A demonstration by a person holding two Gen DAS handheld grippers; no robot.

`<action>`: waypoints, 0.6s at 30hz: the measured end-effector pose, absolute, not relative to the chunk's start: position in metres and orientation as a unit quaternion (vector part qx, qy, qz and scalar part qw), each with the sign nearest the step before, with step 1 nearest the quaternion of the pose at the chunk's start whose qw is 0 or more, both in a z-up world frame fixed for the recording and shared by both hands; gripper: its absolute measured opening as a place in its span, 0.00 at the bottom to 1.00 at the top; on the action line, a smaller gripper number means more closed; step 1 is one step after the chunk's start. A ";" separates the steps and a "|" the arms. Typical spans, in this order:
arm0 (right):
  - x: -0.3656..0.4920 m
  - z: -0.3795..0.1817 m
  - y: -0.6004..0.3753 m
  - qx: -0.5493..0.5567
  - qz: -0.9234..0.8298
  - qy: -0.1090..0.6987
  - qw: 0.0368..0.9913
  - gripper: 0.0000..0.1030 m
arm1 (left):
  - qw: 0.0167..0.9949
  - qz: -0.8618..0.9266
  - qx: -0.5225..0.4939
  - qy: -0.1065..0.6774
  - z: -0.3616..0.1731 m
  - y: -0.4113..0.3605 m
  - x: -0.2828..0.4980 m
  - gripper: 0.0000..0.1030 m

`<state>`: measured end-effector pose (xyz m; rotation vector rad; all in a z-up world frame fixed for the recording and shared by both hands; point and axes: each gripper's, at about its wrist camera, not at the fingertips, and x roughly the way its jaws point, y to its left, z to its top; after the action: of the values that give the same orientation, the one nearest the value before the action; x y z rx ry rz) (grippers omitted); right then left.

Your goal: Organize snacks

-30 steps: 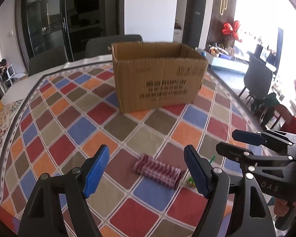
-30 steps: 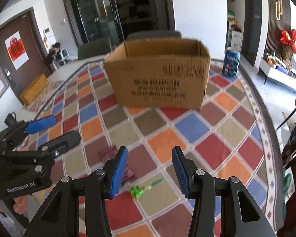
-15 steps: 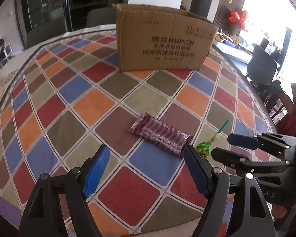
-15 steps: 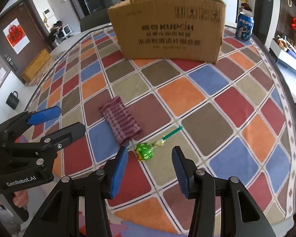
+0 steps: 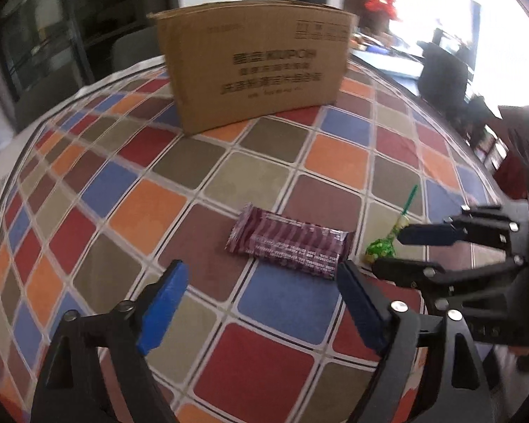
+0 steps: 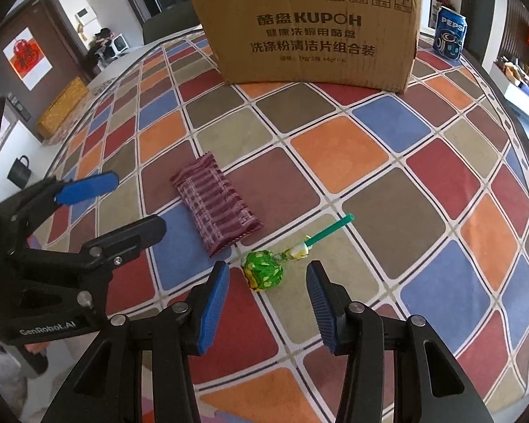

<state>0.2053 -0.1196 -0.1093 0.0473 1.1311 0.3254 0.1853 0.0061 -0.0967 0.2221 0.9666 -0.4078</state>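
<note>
A purple striped snack bar (image 5: 288, 246) (image 6: 215, 202) lies flat on the checkered tablecloth. Beside it rests a green-wrapped lollipop (image 6: 264, 272) (image 5: 381, 249) with a green stick. My left gripper (image 5: 261, 280) hovers just short of the bar, its jaws opening, with nothing between them. My right gripper (image 6: 266, 278) hangs low over the lollipop, its jaws closing. The candy head sits near the fingertips and the pads do not touch it. Each gripper shows in the other's view: the right gripper (image 5: 402, 250) and the left gripper (image 6: 137, 201). An open cardboard box (image 5: 254, 60) (image 6: 310, 31) stands farther back.
A blue Pepsi can (image 6: 450, 37) stands to the right of the box. The round table's edge (image 6: 525, 141) curves along the right, with dark chairs (image 5: 441, 70) beyond it. Bare tablecloth (image 6: 388, 204) lies between the snacks and the box.
Both grippers have sunk toward the table and tipped downward, so the bar and lollipop look nearer. The left jaws stand wider than before; the right jaws are slightly narrower.
</note>
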 end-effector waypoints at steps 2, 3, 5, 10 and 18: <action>0.207 -0.111 -0.118 0.019 0.152 0.534 0.832 0.38 | 0.853 -0.213 0.121 0.461 -0.098 0.004 0.188 0.87; 0.209 -0.112 -0.117 0.018 0.151 0.534 0.832 0.36 | 0.851 -0.221 0.126 0.460 -0.099 0.004 0.190 0.89; 0.209 -0.114 -0.117 0.019 0.150 0.536 0.831 0.33 | 0.847 -0.232 0.139 0.458 -0.101 0.002 0.193 0.90; 0.210 -0.117 -0.116 0.017 0.150 0.539 0.829 0.26 | 0.833 -0.267 0.156 0.459 -0.105 -0.006 0.200 0.95; 0.208 -0.111 -0.128 0.024 0.120 0.534 0.837 0.26 | 0.809 -0.304 0.201 0.462 -0.116 -0.029 0.209 0.99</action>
<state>0.2082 -0.1285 -0.1113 0.0506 1.1294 0.2544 0.2094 -0.0288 -0.1159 0.4289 0.9871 -0.6491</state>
